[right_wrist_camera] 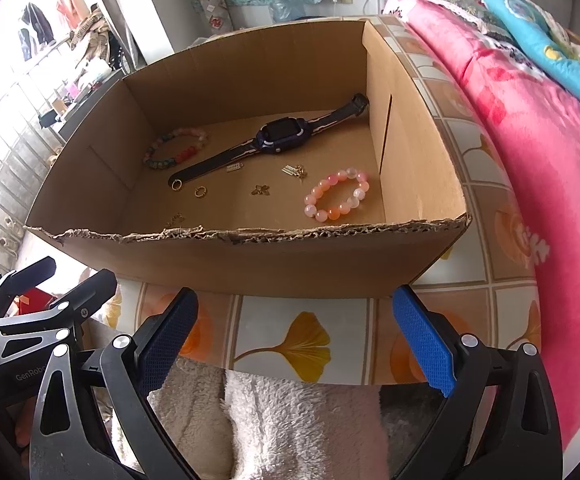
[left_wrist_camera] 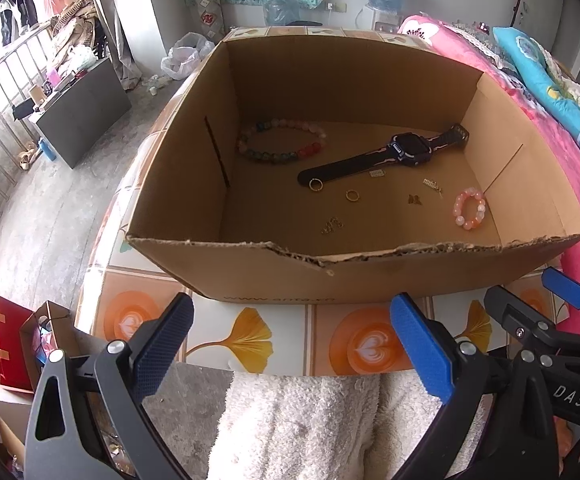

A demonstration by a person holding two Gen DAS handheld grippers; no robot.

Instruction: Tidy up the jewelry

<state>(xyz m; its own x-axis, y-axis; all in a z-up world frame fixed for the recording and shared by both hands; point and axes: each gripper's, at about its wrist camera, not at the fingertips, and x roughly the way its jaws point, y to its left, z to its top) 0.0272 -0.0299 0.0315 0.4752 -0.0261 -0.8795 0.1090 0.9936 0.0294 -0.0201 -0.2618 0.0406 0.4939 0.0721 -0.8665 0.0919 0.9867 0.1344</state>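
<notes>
While both grippers wait wide open and empty before the brown cardboard box (left_wrist_camera: 273,276), the left gripper (left_wrist_camera: 290,344) view shows a red paper bag (left_wrist_camera: 11,344) on the floor. Only the right gripper (right_wrist_camera: 294,344) view shows the pink bead bracelet (right_wrist_camera: 337,194) big and clear, near the box's right wall, beside the black watch (right_wrist_camera: 277,140).

Matt brown corrugated cardboard box (left_wrist_camera: 370,276), torn rough along the near rim. Glossy translucent beads on the pink bracelet (right_wrist_camera: 336,196); shiny gold metal rings (left_wrist_camera: 316,185). Dark plastic watch (right_wrist_camera: 279,138). Glossy printed covering on the bench (right_wrist_camera: 281,340). Textured blue pads (right_wrist_camera: 422,346).
</notes>
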